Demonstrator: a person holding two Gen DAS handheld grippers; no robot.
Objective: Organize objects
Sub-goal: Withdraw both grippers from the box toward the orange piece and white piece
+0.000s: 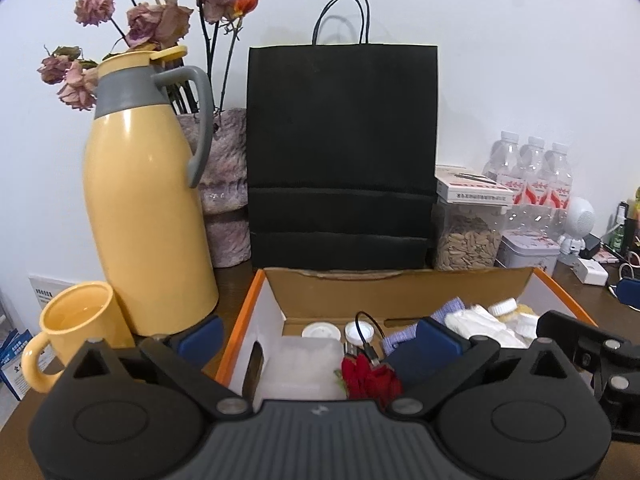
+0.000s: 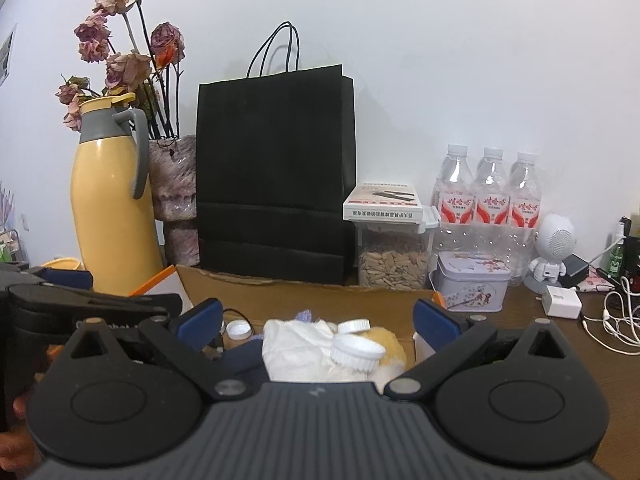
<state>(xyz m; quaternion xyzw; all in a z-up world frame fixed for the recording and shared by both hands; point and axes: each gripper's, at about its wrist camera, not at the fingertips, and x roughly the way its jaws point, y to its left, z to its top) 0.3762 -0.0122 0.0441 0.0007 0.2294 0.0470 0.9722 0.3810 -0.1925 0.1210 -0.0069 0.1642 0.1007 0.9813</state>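
An open cardboard box (image 1: 344, 288) with orange edges sits in front of me. In the left wrist view it holds a clear plastic container (image 1: 300, 364), a red fabric rose (image 1: 370, 378), a black cable (image 1: 368, 336), white caps (image 1: 320, 331), a purple sock (image 1: 450, 308) and white cloth (image 1: 480, 326). My left gripper (image 1: 316, 340) is open and empty above the box's left half. My right gripper (image 2: 316, 322) is open and empty above white cloth (image 2: 296, 346) and white-capped bottles (image 2: 356, 350) in the box's right half (image 2: 304, 300).
Behind the box stand a black paper bag (image 1: 340, 152), a yellow thermos (image 1: 140, 200), a yellow mug (image 1: 76, 332) and a vase of dried roses (image 1: 228, 184). At the right are a seed jar (image 2: 394, 260), water bottles (image 2: 490, 196), a tin (image 2: 472, 286), a white charger (image 2: 562, 300) and cables.
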